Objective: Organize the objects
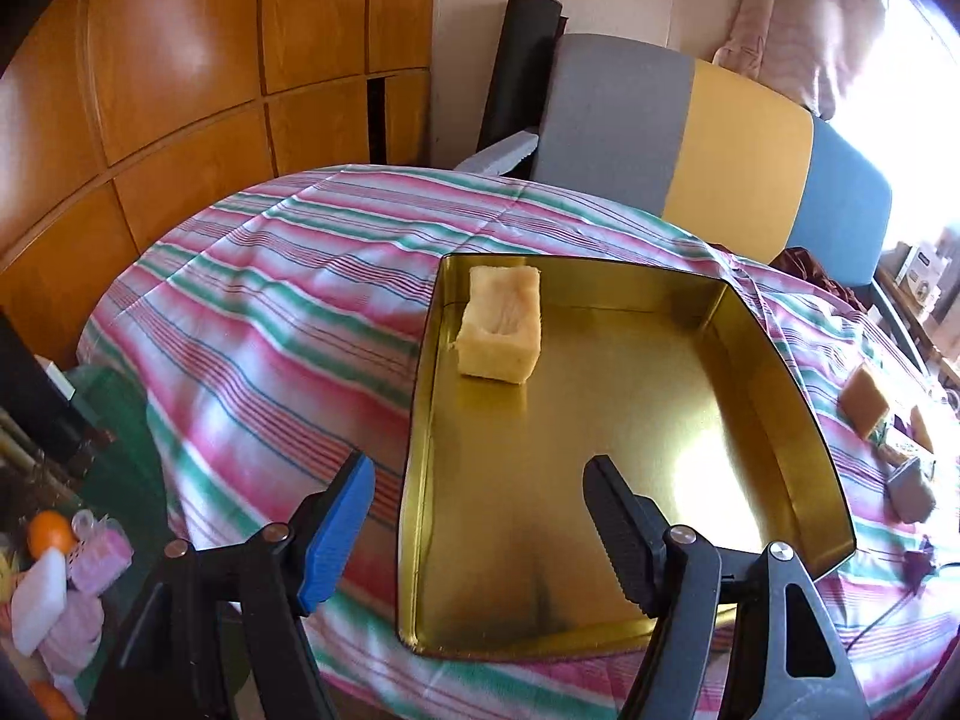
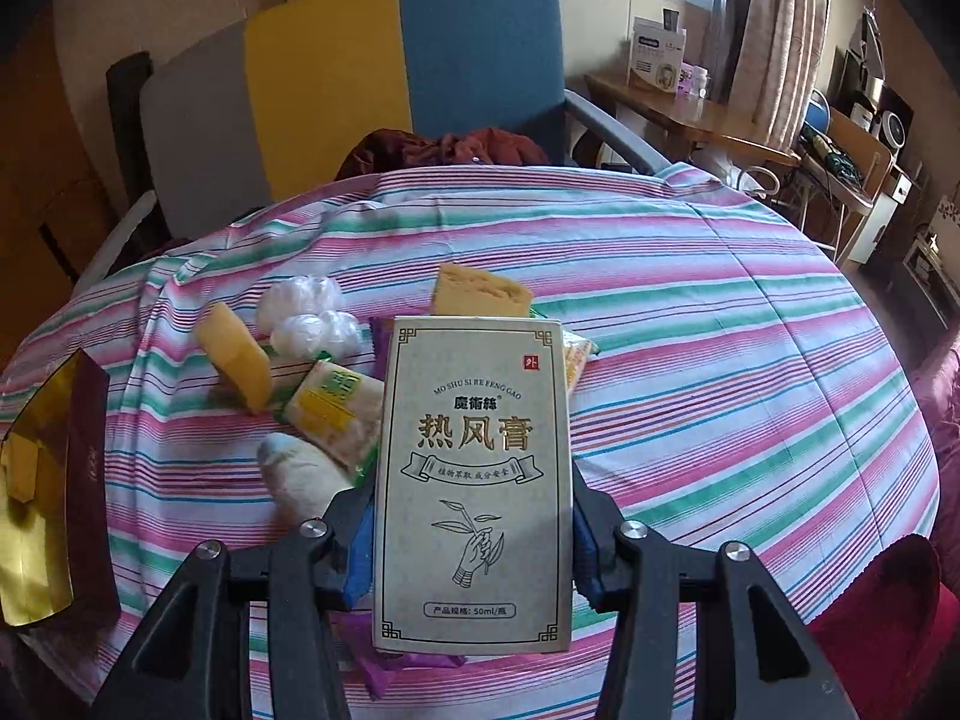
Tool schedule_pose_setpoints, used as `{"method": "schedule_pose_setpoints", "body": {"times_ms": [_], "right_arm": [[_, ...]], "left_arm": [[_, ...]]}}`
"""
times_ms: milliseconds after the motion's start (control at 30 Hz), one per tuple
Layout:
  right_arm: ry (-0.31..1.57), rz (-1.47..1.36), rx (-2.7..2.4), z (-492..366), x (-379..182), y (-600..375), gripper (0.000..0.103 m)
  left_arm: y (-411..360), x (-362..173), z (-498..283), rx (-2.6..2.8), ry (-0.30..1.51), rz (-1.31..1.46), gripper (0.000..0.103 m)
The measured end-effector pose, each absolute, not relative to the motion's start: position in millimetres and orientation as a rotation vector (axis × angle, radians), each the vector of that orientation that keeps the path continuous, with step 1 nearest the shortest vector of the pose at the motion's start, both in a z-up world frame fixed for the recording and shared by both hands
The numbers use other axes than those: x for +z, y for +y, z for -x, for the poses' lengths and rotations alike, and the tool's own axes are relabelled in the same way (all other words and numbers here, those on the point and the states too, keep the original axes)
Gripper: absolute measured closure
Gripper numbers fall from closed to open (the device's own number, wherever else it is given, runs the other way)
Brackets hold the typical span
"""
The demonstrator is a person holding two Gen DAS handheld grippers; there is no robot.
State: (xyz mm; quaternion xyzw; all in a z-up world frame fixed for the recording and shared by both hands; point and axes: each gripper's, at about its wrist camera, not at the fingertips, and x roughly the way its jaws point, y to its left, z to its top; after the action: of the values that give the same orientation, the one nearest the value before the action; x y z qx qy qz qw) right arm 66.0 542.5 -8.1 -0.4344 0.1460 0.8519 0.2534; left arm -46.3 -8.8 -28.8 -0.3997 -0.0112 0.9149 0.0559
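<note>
A gold metal tin (image 1: 774, 360) lies on the striped cloth in the left wrist view. A pale yellow sponge block (image 1: 501, 324) rests in its far left corner. My left gripper (image 1: 474, 534) hangs open above the tin's near left rim, with nothing between its fingers. In the right wrist view my right gripper (image 2: 471, 540) is shut on a grey-beige carton (image 2: 474, 480) with gold Chinese lettering, held upright above the table. Behind it lie yellow sponges (image 2: 237, 354), white wrapped balls (image 2: 306, 312) and a green-yellow packet (image 2: 333, 408). The tin (image 2: 36, 516) shows at the left edge.
A grey, yellow and blue chair back (image 1: 690, 138) stands behind the round table. Wooden cabinets (image 1: 180, 60) fill the left. A purple wrapper (image 2: 384, 669) lies under the carton. More sponges (image 1: 864, 399) sit right of the tin. A desk with boxes (image 2: 660, 60) is far right.
</note>
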Motion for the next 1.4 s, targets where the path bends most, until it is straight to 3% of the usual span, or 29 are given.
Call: {"method": "schedule_pose_setpoints", "body": {"times_ms": [467, 733, 1000, 1200, 1267, 1333, 1400], "right_arm": [[0.433, 1.345, 2.617, -23, -2, 426, 0.052], [0.479, 1.682, 2.849, 45, -5, 301, 0.052], [0.368, 2.101, 2.766, 116, -52, 178, 0.052], [0.682, 2.146, 2.662, 164, -81, 146, 0.050], [0.741, 2.149, 2.651, 169, -84, 142, 0.047], [0.805, 2.126, 2.662, 168, -84, 145, 0.037], [0.821, 2.123, 2.677, 165, -83, 148, 0.036]], "left_arm": [[-3, -22, 33, 2.783, -0.022, 1.171, 0.027], [-17, -28, 36, 2.794, -0.058, 1.205, 0.027], [-63, -27, 37, 2.867, -0.170, 1.214, 0.027], [-87, -35, 40, 2.892, -0.243, 1.257, 0.027], [-88, -37, 41, 2.890, -0.250, 1.263, 0.027], [-89, -39, 42, 2.885, -0.252, 1.267, 0.027], [-90, -41, 43, 2.883, -0.253, 1.274, 0.027]]}}
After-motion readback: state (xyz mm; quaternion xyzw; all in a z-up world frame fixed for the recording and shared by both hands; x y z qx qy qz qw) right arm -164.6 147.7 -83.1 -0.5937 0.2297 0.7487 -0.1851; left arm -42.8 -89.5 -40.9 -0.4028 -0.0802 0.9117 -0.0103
